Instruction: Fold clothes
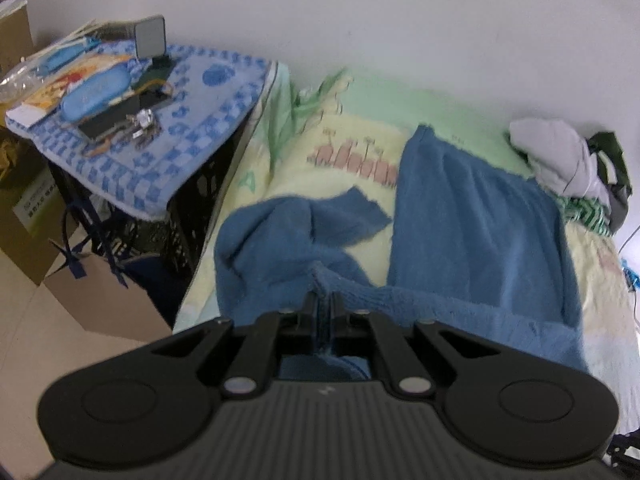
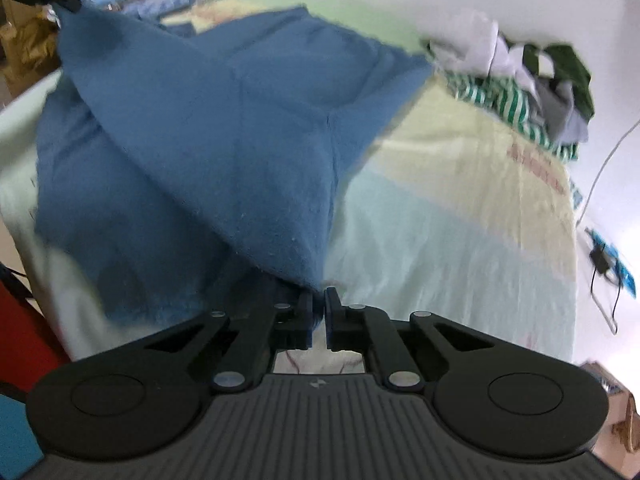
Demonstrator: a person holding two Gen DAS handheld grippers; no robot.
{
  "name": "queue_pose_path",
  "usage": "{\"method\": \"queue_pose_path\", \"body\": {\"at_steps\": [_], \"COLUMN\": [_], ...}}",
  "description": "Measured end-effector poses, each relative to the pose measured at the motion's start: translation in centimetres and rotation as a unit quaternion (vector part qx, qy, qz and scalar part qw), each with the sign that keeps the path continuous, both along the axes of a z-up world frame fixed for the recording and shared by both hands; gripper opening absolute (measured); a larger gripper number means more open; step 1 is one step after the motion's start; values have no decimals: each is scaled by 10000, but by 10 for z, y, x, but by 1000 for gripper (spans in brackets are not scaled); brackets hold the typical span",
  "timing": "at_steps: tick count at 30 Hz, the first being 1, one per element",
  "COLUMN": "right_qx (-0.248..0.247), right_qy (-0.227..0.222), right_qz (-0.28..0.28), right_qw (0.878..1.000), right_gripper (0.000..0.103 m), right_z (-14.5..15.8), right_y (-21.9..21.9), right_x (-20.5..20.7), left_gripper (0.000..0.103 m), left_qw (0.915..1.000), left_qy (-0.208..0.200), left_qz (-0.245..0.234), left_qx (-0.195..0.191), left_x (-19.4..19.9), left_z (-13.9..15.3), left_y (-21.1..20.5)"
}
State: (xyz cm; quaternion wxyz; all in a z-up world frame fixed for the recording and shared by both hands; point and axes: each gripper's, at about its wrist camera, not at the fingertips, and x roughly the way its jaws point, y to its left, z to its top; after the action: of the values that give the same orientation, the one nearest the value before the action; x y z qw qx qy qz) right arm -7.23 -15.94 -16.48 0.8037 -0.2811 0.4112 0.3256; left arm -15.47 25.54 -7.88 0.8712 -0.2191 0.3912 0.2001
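Blue fleece-like cloth fills the middle of both views: a blue garment (image 1: 472,216), seemingly trousers, spread on a bed (image 1: 360,136) with a pale yellow and green printed sheet. In the left wrist view one leg lies flat at centre right, the other is bunched at centre left. My left claw (image 1: 323,304) at the bottom centre is pinched closed on a thick edge of the cloth. In the right wrist view my right claw (image 2: 319,300) is nearly closed on a lifted corner of the same garment, which rises like a tent toward the upper left of the frame, where the other claw holds it.

I judge the cloth to be soft, limp and light, with a fuzzy nap that grips well; it will sag between holds, so hems and corners are the best places to take it. A pile of other clothes (image 2: 520,76) sits at the upper right. A blue checked towel (image 1: 192,128) covers a crate at upper left, carrying clutter.
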Motion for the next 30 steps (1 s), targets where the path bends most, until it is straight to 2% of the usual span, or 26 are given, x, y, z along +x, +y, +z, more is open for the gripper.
{"method": "queue_pose_path", "body": {"at_steps": [2,4,6,7,9,13,16,18,21,24,27,30], "right_qx": [-131,104,772,1116,1611,1137,647,761,993,1694,1586,1850], "right_qy": [154,501,747,788,854,720,846,982,1203,868,320,241], "right_qz": [134,112,-54,-184,-542,-634,-433,-497,-619,-1030,-1469,-1716], "right_qw": [9997,9986,9942,9904,9817,9889,9934,9910,9858,9763,9758,9673], "right_gripper": [7,9,14,20,24,24,26,30,29,33,34,34], "right_z": [0,16,42,51,54,21,3,10,23,46,47,36], "right_y": [0,-7,-19,-22,-20,9,11,8,4,10,36,59], "right_x": [3,12,24,30,41,44,46,56,72,113,162,210], "left_gripper": [2,2,2,2,2,2,2,2,2,2,2,2], "left_qw": [10000,10000,10000,10000,9999,9998,9996,9995,9997,9998,9998,9996], "left_qy": [54,90,28,3,-27,-114,-196,-188,-95,21,131,172], "left_qz": [-17,-34,-57,-69,-99,-126,-158,-189,-194,-151,-170,-148], "left_qx": [-13,-27,-41,-47,-58,-124,-155,-147,-89,-135,-5,147], "left_x": [0,0,0,0,1,1,-3,-4,-3,0,5,6], "left_z": [-5,-8,-7,-6,-4,3,11,12,6,-3,-7,-7], "left_y": [2,3,4,4,3,4,4,2,-1,-2,-8,-14]}}
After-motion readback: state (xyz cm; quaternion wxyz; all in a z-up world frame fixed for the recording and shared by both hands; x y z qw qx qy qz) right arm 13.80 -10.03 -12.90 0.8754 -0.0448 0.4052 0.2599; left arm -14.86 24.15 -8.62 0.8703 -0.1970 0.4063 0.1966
